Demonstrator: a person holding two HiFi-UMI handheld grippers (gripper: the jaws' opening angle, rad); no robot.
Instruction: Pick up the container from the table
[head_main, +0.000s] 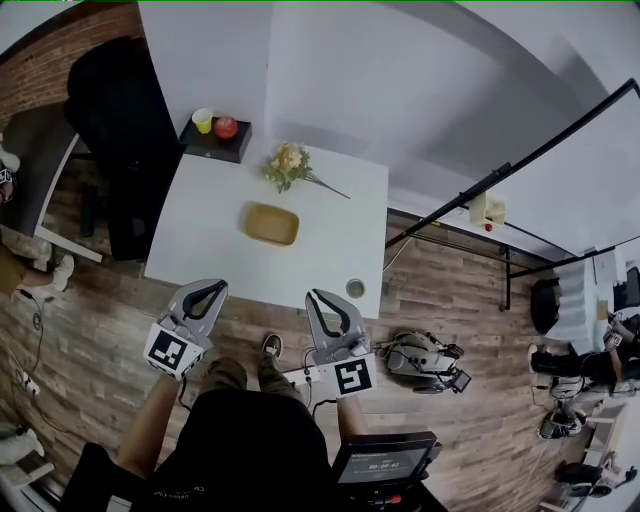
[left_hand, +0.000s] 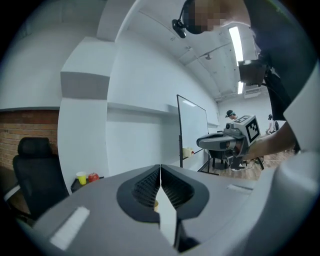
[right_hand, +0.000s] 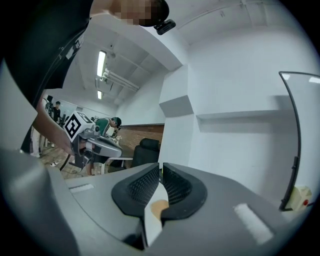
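Both claws are held level over the wood floor, short of the tabletop's near edge and well apart from the container. The left claw is clenched, its jaws meeting in a thin line with nothing between them. The right claw is released by a narrow slit and grips nothing.

The container, a shallow tan tray with rounded corners, lies flat near the middle of the white tabletop, its hollow showing only bare tan. Beyond it, near the far edge, flowers lie on their side, stems pointing right. A small round thing sits by the near right corner; what it holds is too small to tell. Off the far left corner a dark shelf carries a yellow cup and, just beside it, a red fruit. The cup's inside cannot be made out. A black chair stands left of the tabletop.
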